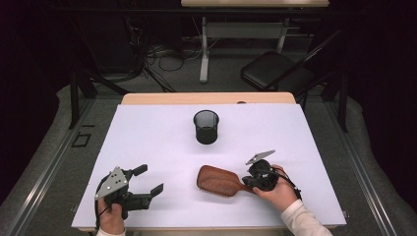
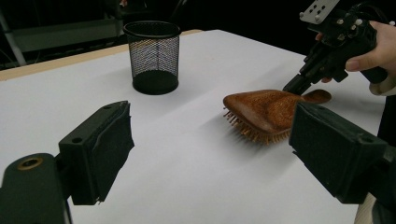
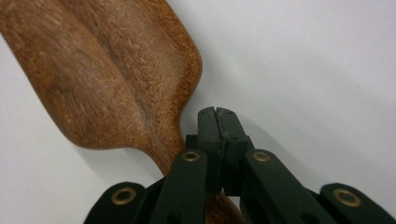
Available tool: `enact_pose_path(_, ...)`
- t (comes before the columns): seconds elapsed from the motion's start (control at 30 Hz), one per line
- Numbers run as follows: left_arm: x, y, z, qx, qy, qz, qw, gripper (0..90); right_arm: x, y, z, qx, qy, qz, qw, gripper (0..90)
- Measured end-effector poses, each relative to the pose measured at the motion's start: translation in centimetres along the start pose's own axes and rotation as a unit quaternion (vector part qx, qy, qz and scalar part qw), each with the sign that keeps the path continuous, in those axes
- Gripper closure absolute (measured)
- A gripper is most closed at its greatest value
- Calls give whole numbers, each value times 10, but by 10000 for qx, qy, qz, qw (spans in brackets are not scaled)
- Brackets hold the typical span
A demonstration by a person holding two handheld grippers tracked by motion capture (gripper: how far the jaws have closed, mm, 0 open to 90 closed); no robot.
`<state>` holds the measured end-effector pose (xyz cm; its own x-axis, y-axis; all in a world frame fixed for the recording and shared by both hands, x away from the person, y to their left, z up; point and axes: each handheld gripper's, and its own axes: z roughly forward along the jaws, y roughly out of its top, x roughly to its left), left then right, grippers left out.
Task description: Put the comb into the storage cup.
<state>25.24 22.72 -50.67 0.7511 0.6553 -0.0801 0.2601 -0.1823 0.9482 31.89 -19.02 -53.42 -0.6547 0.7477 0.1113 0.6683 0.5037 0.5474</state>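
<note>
White tabletop (image 1: 147, 142) bears a reddish-brown wooden paddle hairbrush (image 1: 219, 180), bristles down.

Worktop (image 1: 147, 142): white sheet over wood, wood strip showing along the top edge. On it: black mesh cup (image 1: 206, 127) upright at frame centre, wooden hairbrush (image 1: 219, 181) bristles-down at lower centre, well apart from the cup.
</note>
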Motion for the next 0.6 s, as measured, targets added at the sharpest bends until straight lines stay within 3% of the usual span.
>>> enact_pose_path(0.47, 0, 0, 0, -3, -1, 5, 10000, 135, 4, -13, -4, -103, 126, 60, 9998, 898)
enact_pose_path(0.5, 0, 0, 0, -3, 0, 4, 10000, 135, 4, -13, -5, 1, 117, 45, 9999, 899)
enact_pose_path(0.6, 0, 0, 0, -6, -4, 5, 10000, 135, 6, -15, -5, -107, 145, 74, 9998, 898)
